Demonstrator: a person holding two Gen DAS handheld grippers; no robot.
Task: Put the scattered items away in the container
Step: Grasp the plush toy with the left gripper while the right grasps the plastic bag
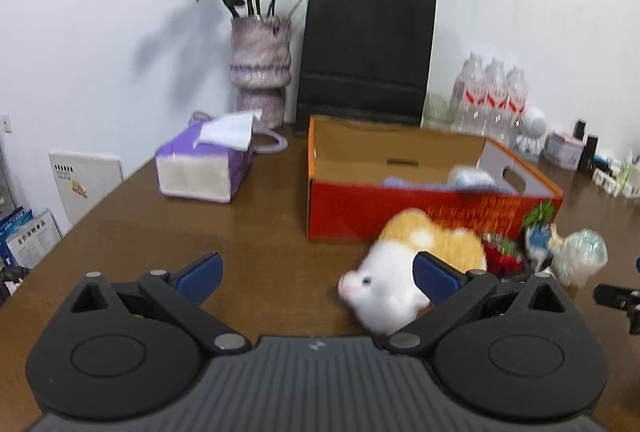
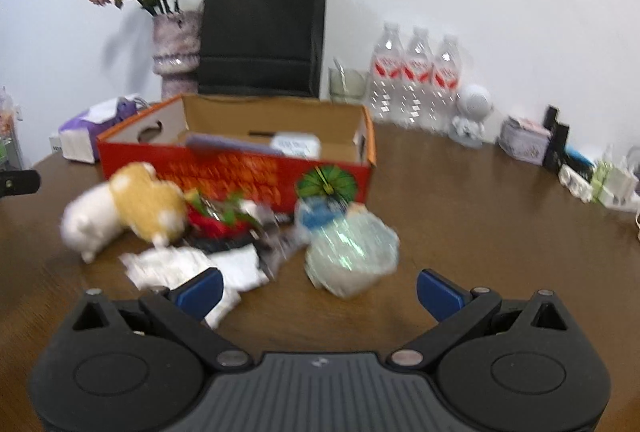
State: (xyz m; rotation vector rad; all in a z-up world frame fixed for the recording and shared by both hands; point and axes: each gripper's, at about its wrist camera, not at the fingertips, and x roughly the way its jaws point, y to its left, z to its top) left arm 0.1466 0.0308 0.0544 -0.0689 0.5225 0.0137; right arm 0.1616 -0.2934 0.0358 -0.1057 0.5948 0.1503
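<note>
On the brown table [image 2: 460,192], just in front of the near wall of the red cardboard box [image 2: 236,168], a loose heap of items is seen: a white-and-tan plush toy [image 2: 120,210] at the left, a red-and-green packet [image 2: 212,220] beside it, a crumpled white wrapper [image 2: 188,268] nearest, a clear plastic bag [image 2: 352,252] at the right

Box open-topped; a few things already lie inside it, blurred

Left gripper [image 1: 318,274] is held spread wide, nothing between the fingers; the plush toy [image 1: 404,272] lies touching or just behind its right finger [image 1: 436,276]. Which, cannot be told

Right gripper [image 2: 318,290] likewise spread wide and empty, low over the table, with the wrapper at its left finger [image 2: 198,290] and the bag just beyond the gap

Handling, judged: plush toy light, soft, will squash under the pads, best taken across the body, not by a leg. Bag and wrapper very light, crinkly, probably slippery; a gathered fold is to be pinched, or the bag's bulk closed on gently. Nothing here appears fragile, though the bag's contents cannot be made out
</note>
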